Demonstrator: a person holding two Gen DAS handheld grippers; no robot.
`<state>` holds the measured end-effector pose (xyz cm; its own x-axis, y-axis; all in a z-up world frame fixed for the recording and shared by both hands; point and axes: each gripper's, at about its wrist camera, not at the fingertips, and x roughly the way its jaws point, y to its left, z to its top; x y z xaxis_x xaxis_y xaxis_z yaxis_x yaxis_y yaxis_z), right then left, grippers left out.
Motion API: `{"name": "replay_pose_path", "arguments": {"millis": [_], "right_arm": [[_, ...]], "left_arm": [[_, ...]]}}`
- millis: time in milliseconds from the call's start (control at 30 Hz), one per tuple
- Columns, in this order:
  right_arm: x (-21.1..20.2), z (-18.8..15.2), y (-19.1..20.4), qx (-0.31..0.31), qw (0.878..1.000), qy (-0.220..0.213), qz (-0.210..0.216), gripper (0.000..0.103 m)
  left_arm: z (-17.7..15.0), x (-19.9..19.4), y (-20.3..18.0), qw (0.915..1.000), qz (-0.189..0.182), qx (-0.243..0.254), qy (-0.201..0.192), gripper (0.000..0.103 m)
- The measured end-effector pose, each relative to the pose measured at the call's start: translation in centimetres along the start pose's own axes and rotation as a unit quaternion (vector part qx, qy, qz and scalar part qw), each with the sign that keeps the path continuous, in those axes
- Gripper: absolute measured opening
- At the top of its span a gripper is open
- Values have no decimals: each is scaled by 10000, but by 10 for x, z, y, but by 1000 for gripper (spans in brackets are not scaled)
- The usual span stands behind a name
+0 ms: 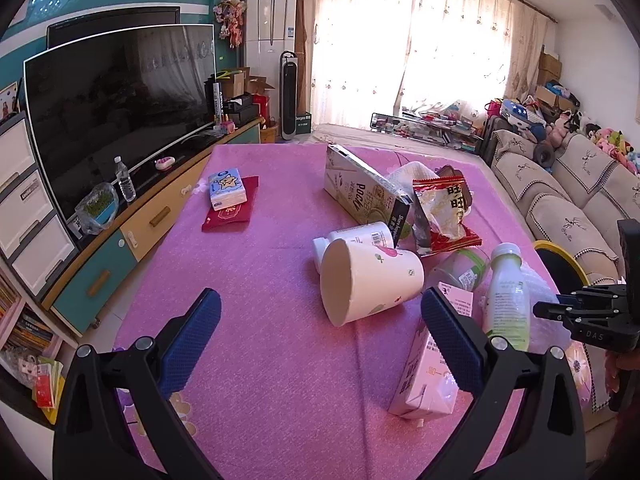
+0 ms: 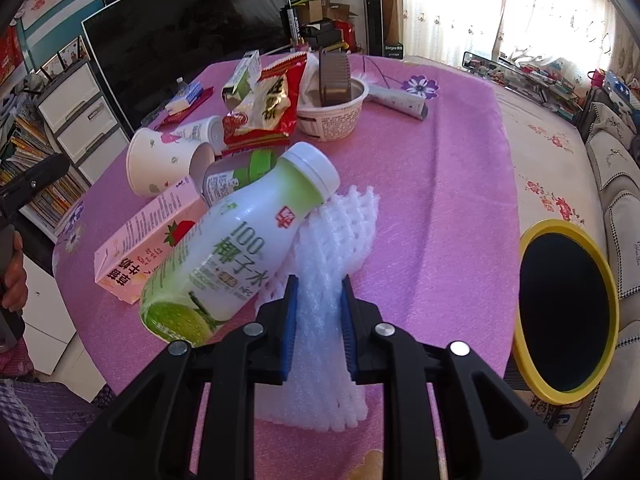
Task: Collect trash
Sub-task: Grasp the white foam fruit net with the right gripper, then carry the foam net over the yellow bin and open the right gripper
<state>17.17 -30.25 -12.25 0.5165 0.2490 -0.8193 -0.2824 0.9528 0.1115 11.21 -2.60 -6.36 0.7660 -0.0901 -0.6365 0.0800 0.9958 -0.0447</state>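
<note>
Trash lies on a pink-covered table (image 1: 260, 280). My right gripper (image 2: 319, 300) is shut on a white foam fruit net (image 2: 340, 232), with a coconut water bottle (image 2: 236, 248) leaning against the net on its left. My left gripper (image 1: 320, 320) is open and empty above the table, just short of a white paper cup (image 1: 368, 280) lying on its side. A pink milk carton (image 1: 424, 376) lies by its right finger. A red snack bag (image 1: 444, 208), a Pocky box (image 1: 360, 188) and a white bottle (image 1: 360, 236) lie behind the cup.
A yellow-rimmed bin (image 2: 568, 316) with a dark opening stands off the table's right edge. A noodle bowl (image 2: 336, 108) and a tube (image 2: 400, 100) lie farther back. A tissue pack (image 1: 227, 190) sits at the far left. A TV (image 1: 120, 112) stands left, a sofa (image 1: 560, 200) right.
</note>
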Motion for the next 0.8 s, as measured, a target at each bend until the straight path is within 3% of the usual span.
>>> {"name": "replay_pose_path", "arguments": {"millis": [500,667,800], "right_arm": [[-34,1,-29,302,9978,-465,-371,19],[-62,0,-77,776,9898,-769,-911,20],[-61,-6,-144,1350,9765,-649,-1548,21]], "left_arm": [[2,-12,-20,9991,-296,287,-85,98],[4,-14,-40,9969,-533,566,-107,98],[7,-12,-61,9935,-786,814,-76,98]]}}
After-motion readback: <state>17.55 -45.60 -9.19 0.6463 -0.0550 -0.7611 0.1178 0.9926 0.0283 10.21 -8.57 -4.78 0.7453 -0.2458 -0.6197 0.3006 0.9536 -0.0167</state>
